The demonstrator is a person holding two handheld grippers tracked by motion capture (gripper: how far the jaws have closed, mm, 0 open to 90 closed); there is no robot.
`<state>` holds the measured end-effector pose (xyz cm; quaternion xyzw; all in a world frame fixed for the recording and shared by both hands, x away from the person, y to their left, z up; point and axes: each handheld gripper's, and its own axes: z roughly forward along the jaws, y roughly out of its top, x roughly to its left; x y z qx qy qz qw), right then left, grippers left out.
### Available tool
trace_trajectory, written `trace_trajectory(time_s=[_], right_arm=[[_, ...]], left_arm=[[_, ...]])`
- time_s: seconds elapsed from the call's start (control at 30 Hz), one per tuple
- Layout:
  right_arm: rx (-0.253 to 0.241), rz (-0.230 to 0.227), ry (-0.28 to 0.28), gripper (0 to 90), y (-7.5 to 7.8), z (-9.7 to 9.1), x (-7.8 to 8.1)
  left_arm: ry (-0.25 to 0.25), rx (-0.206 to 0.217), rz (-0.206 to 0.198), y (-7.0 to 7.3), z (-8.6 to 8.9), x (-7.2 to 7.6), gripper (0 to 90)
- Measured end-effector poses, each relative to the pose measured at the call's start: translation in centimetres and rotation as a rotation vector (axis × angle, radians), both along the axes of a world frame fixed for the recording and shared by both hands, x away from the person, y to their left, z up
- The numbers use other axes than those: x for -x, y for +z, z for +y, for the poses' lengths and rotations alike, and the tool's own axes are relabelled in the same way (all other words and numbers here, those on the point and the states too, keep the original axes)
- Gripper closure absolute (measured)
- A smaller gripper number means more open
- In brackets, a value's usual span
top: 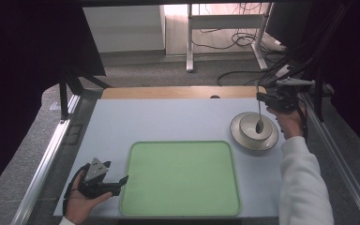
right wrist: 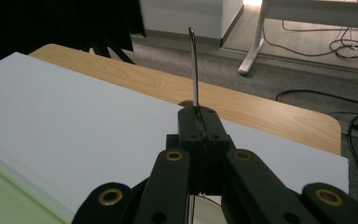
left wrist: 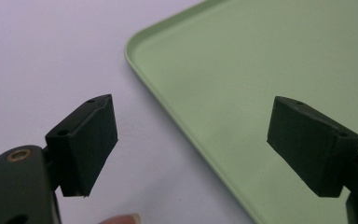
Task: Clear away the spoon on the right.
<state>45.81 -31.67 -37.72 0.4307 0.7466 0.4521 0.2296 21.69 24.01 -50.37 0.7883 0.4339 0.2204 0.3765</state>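
A metal spoon (top: 259,123) hangs bowl-down inside a white bowl (top: 247,124) that stands on a white plate (top: 268,141) at the table's right. My right gripper (top: 262,97) is above the bowl, shut on the spoon's handle. In the right gripper view the jaws (right wrist: 199,114) press together and the thin handle (right wrist: 193,65) sticks up past them. A light green tray (top: 180,178) lies at the front middle with nothing on it. My left gripper (top: 119,185) rests open by the tray's left edge. Its pads (left wrist: 91,140) straddle the tray's rim (left wrist: 168,98) with nothing between them.
A pale blue-grey mat (top: 168,119) covers the table, with a wooden strip (top: 178,92) along the far edge. Metal rails run down both sides. Beyond the table are carpet, desk legs (top: 190,42) and loose cables (top: 236,40).
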Motion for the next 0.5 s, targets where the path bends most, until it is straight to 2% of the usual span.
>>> trace_trajectory(time_s=[0.07, 0.17, 0.33, 0.37, 0.4, 0.5], right_arm=[[0.000, -0.004, 0.003, 90.0, 0.3, 0.1, 0.4], [0.019, -0.024, 0.030, 90.0, 1.4, 0.9, 2.0], [0.040, -0.035, 0.071, 89.9, 2.2, 1.9, 4.3], [0.040, -0.035, 0.071, 89.9, 2.2, 1.9, 4.3], [0.039, -0.037, 0.096, 89.9, 2.4, 2.2, 5.2], [0.020, -0.023, 0.106, 89.9, 2.1, 2.3, 6.1]], left_arm=[[0.000, 0.000, 0.001, 0.0, 0.0, 0.0, 15.8], [0.003, 0.002, 0.005, -0.1, 0.0, -0.1, 15.8], [0.005, 0.004, 0.001, 0.0, 0.0, 0.0, 15.8], [0.005, 0.004, 0.001, 0.0, 0.0, 0.0, 15.8], [0.006, 0.006, -0.003, 0.1, 0.0, 0.0, 15.8], [0.007, 0.006, -0.004, 0.2, 0.0, 0.1, 15.8]])
